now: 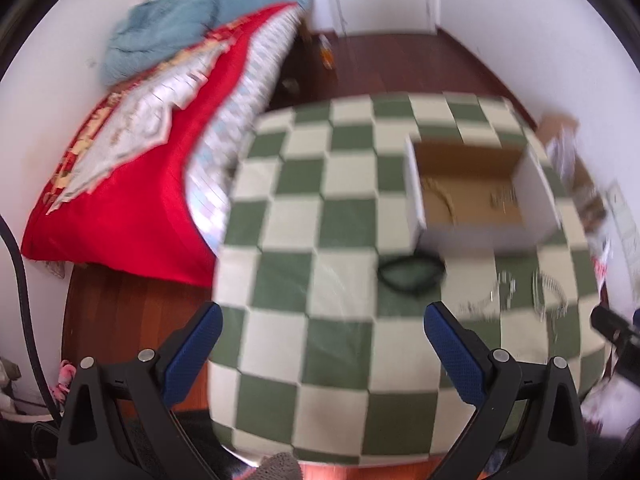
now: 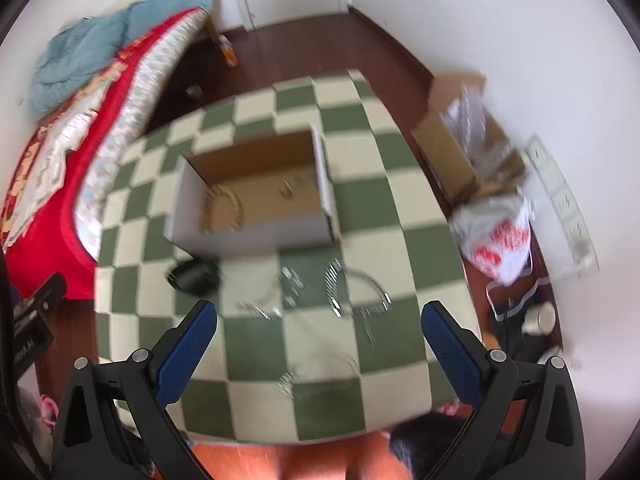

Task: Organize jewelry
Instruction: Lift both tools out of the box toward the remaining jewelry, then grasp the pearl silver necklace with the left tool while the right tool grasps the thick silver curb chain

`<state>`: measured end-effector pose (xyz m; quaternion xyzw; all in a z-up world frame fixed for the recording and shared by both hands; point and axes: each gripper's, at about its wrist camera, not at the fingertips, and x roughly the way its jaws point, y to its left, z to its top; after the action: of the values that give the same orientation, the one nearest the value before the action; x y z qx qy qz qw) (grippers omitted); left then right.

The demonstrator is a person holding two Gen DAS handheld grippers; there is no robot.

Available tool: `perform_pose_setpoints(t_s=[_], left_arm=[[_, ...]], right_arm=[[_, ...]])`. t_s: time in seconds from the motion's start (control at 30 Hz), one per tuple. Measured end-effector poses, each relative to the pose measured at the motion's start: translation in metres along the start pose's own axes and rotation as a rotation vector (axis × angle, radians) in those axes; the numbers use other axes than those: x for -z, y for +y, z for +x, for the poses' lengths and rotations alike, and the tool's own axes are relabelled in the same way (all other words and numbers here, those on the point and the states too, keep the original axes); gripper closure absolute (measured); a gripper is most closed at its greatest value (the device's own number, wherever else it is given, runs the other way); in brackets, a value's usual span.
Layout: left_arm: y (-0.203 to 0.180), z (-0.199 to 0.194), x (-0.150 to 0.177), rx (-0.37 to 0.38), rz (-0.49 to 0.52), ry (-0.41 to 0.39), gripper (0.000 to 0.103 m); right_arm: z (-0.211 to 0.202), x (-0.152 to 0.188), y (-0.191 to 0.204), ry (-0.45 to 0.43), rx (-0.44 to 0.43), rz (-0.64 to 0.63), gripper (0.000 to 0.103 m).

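Observation:
An open white cardboard box (image 2: 256, 236) stands on the green-and-cream checked table (image 2: 360, 208); it also shows in the left wrist view (image 1: 484, 236). Inside lie a gold chain (image 2: 224, 208) and a small silver piece (image 2: 292, 190). A black bracelet (image 2: 196, 278) lies just in front of the box, also in the left wrist view (image 1: 412, 274). Silver chains (image 2: 356, 292) lie spread on the table nearer me, also blurred in the left wrist view (image 1: 520, 292). My left gripper (image 1: 322, 320) and right gripper (image 2: 318, 316) are both open and empty, above the table's near part.
A bed with a red cover (image 1: 132, 184) and a blue blanket (image 1: 180, 28) stands left of the table. Right of the table on the wooden floor are a cardboard box (image 2: 452, 148), a white plastic bag (image 2: 496, 236) and a cup (image 2: 544, 318). Both views are motion-blurred.

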<state>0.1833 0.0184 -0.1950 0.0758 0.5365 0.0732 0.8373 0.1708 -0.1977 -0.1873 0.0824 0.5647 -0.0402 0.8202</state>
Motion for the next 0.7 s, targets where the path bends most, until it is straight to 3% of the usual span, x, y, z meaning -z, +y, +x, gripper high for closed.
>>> perform_pose_setpoints(t_s=[0.07,0.17,0.43,0.7], left_arm=[[-0.024,0.015,0.014,0.011,0.056,0.041,0.000],[-0.058,0.031,0.032,0.038,0.121,0.104,0.000],[-0.153,0.061,0.073,0.097,0.305,0.214,0.001],[-0.178,0.066,0.083,0.121,0.320,0.226,0.002]], right_arm=[[0.013,0.012,-0.016,0.039,0.015,0.030,0.006],[0.027,0.027,-0.038,0.077,0.047,0.059,0.031],[0.055,0.053,-0.099,0.144,0.091,0.142,0.031],[0.060,0.058,-0.133,0.156,0.102,0.199,0.031]])
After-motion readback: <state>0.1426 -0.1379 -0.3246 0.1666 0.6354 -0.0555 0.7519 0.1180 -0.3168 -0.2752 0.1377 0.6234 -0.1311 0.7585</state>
